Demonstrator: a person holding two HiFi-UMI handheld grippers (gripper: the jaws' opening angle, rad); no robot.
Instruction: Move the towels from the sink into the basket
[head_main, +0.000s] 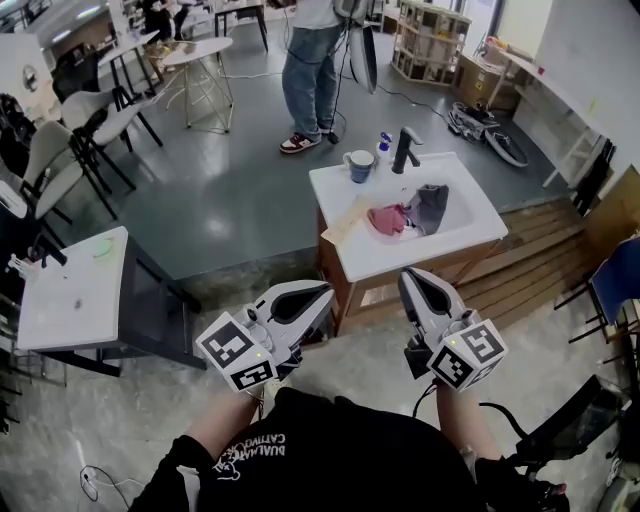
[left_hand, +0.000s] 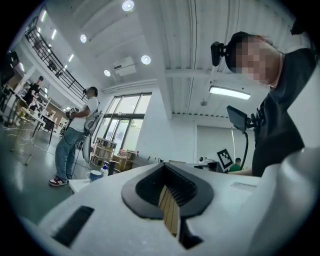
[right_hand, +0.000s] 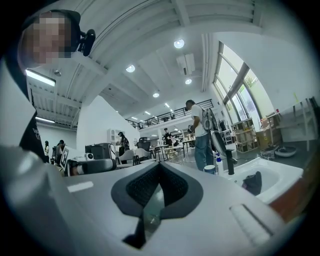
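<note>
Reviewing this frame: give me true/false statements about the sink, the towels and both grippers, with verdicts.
1. A pink towel and a dark grey towel lie in the white sink. True.
2. The right gripper holds the pink towel. False: its jaws are shut on nothing, short of the sink.
3. A blue mug stands beside the black faucet. True.
4. The left gripper has its jaws wide apart. False: they are together, empty.

— What's at top centre?
— A person (head_main: 310, 70) in jeans, standing on the grey floor (head_main: 230, 200). A wooden shelf (head_main: 430, 40) is to their right.
— Mid-frame?
— A mug (head_main: 359, 165), with a small bottle (head_main: 384, 146) just beside it.
— Left side?
— A white table (head_main: 75, 290) at lower left. Chairs (head_main: 95, 120) and a round table (head_main: 197, 50) are above it.
— Right?
— Wooden decking (head_main: 530, 250).
</note>
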